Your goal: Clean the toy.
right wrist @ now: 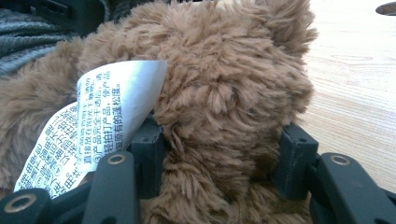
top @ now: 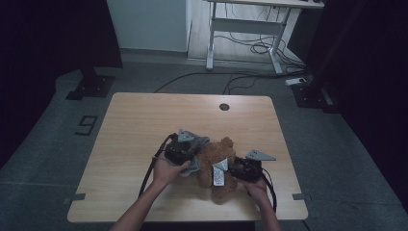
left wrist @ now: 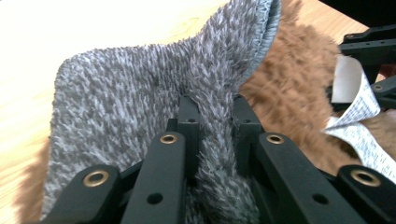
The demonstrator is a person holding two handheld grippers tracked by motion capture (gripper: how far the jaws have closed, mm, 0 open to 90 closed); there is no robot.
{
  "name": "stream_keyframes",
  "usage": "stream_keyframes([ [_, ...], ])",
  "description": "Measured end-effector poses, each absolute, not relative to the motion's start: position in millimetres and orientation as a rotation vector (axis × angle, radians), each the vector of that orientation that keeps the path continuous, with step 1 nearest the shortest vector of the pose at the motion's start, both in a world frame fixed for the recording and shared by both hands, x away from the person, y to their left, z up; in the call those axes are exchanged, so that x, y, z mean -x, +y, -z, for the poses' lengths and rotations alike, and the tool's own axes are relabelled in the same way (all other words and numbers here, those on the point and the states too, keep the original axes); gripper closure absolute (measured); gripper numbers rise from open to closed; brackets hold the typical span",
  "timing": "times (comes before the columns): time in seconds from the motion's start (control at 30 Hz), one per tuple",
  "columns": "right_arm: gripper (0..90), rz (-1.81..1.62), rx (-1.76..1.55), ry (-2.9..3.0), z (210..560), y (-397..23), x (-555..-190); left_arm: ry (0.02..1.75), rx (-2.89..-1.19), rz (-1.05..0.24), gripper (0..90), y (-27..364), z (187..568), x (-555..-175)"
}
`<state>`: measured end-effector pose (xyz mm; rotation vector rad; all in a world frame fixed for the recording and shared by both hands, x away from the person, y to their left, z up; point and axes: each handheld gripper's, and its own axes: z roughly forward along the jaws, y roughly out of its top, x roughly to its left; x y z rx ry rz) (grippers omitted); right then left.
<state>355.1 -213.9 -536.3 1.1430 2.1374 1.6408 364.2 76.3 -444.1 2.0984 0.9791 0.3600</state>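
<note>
Both grippers have hold of something soft near the front of the wooden table (top: 139, 125). Nearest the person, the right gripper (top: 239, 171) has its black jaws pressed into the brown fur of a teddy bear (top: 219, 168), one jaw on each side of a plush limb or body part; in the right gripper view the fur bulges between the pads (right wrist: 289, 158). A white care label (right wrist: 93, 130) printed with dense small text hangs from the bear just beside the left jaw in that view, and it shows as a pale strip on the bear's middle in the high view.

Slightly farther in, the left gripper (top: 190, 154) is squeezed nearly together on a fold of fuzzy grey cloth (left wrist: 140, 98), which drapes over the bear's left side and touches its fur. The cloth's edge curls up, showing a smooth ribbed underside.

Beyond the bear the tabletop is bare wood, with a round cable hole (top: 224, 107) near the far edge.
</note>
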Motion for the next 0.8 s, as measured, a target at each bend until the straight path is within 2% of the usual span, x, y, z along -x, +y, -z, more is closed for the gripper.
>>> stream_keyframes([
  [0.4,45.8,-1.642,-1.144,2.137,536,-214,-355,1.039,-2.033,-0.395,77.9,124,442,-358],
  [0.8,45.7,-1.642,-1.149,2.138,536,-214,-355,1.140,-2.033,-0.423,78.0,158,465,-355],
])
